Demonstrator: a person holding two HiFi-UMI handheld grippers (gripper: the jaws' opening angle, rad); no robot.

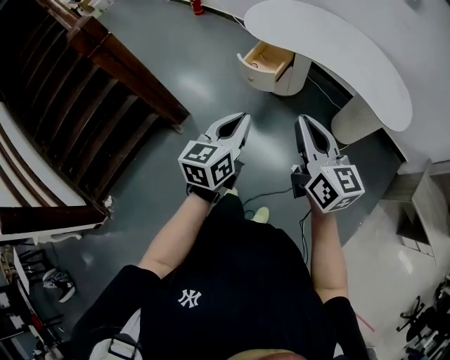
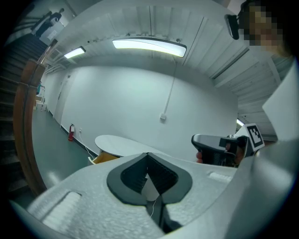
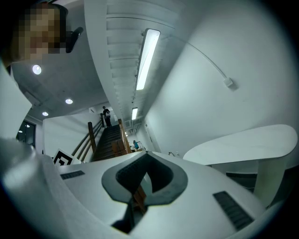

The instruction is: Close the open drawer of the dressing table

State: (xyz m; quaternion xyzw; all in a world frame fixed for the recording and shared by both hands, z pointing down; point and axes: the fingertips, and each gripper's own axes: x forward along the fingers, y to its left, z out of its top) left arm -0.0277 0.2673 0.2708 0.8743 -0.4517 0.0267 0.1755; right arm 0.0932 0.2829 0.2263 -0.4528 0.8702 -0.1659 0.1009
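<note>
The white dressing table stands at the upper right with a curved top. Its drawer is pulled out and shows a wooden inside. Both grippers hang in the air over the grey floor, well short of the drawer. My left gripper is shut with nothing in it, and so is my right gripper beside it. In the left gripper view the shut left gripper points towards the table top and the drawer. The right gripper looks past the table top.
A dark wooden staircase with a banister runs along the left. A red fire extinguisher stands by the far wall. A thin cable lies on the floor near my feet. The table's round white pedestal is at the right.
</note>
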